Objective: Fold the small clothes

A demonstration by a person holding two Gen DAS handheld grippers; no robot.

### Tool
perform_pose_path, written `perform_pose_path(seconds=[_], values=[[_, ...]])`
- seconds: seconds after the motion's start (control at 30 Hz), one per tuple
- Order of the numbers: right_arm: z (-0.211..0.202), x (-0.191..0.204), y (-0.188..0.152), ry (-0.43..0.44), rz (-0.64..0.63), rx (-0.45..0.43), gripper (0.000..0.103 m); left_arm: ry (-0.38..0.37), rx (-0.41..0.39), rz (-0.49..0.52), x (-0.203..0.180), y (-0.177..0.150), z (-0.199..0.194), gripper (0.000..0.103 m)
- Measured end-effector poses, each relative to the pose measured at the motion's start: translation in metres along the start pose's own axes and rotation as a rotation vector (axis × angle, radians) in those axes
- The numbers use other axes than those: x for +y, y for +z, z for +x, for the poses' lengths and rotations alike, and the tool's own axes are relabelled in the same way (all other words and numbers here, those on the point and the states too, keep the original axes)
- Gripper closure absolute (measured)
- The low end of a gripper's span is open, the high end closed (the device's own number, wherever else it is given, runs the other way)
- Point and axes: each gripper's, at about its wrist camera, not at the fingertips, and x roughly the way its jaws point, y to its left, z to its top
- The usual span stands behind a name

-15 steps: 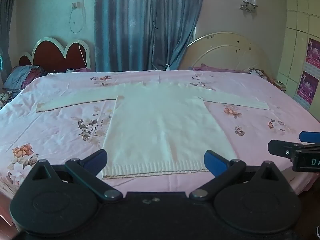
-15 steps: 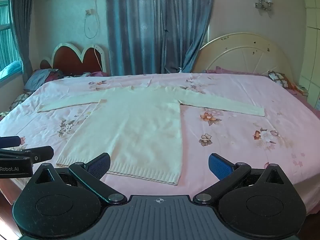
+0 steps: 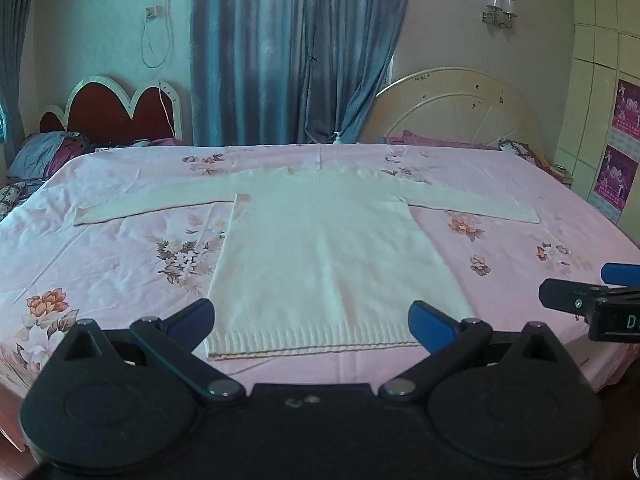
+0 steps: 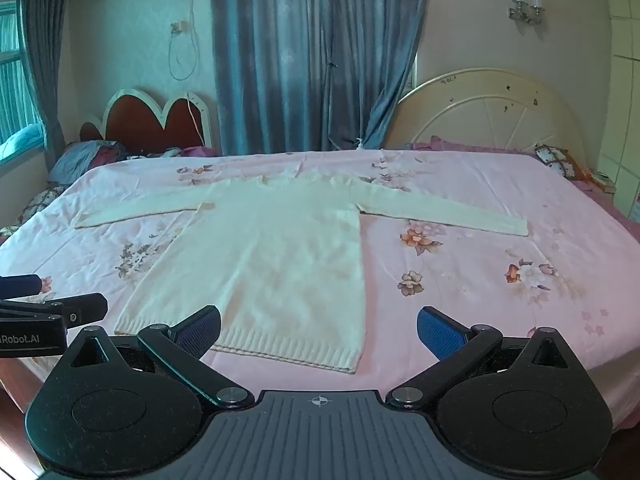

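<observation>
A cream knit sweater [image 3: 320, 248] [image 4: 272, 248] lies flat on the pink floral bed, both sleeves spread straight out to the sides and its ribbed hem toward me. My left gripper [image 3: 312, 318] hovers open over the hem, with nothing between its blue pads. My right gripper [image 4: 318, 330] is also open and empty, above the hem's right corner. From the left wrist view the right gripper [image 3: 580, 292] pokes in at the right edge. The left gripper [image 4: 60, 300] shows at the left edge of the right wrist view.
The pink bedsheet [image 3: 120, 264] covers a wide bed. Two headboards stand at the back, a red one [image 3: 116, 112] and a cream one [image 3: 460, 108], with blue curtains [image 3: 296, 52] between them. Pillows and bedding [image 3: 44, 156] are piled at the back left. A wardrobe [image 3: 600, 80] is on the right.
Both views have barely shifted; the sweater lies as before and both grippers stay open.
</observation>
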Motion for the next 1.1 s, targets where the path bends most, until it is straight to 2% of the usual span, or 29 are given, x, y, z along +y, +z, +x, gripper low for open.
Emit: perform_pose_path(seconds=[1.1], values=[[-0.0016,0.0005,0.003,0.001,-0.004,-0.004,0.0,0.008,-0.014,0.001,0.0015,-0.0002,-0.0029,0.0]])
